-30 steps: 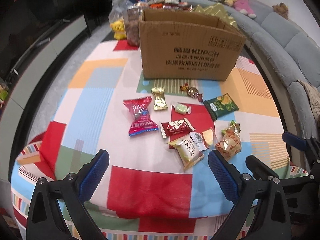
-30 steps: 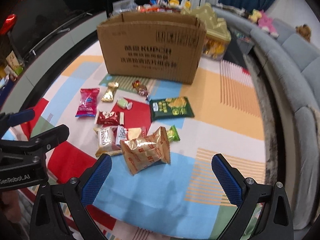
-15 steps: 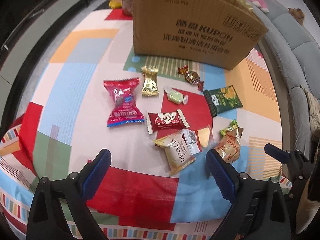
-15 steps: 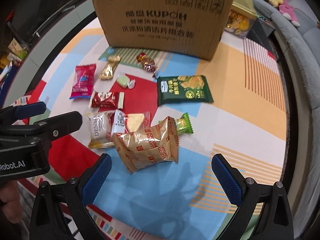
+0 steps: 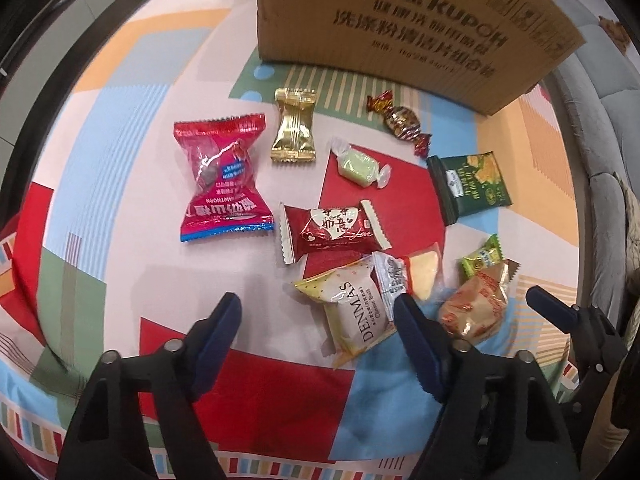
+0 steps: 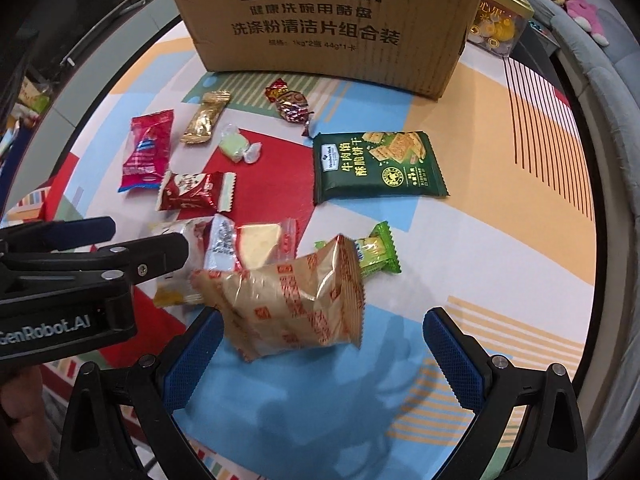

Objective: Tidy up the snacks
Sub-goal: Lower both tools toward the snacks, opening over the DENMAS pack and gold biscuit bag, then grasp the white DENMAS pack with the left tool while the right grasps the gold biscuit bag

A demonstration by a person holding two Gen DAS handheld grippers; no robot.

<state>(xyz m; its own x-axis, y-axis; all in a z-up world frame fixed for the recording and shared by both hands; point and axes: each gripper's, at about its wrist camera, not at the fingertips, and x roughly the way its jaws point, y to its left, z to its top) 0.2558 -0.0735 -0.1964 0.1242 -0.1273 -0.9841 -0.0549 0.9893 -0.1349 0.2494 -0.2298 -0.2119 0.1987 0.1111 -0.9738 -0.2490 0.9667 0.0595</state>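
Both grippers are reaching for snacks lying in front of the box: the left gripper, jaws just narrowing but empty, nears the DENMAS pack, while the wide-open right gripper must close on the gold bag.

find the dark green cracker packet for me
In the right wrist view, the dark green cracker packet lies flat on the patchwork tablecloth, right of centre, just in front of the cardboard box and beside the twist-wrapped chocolate.
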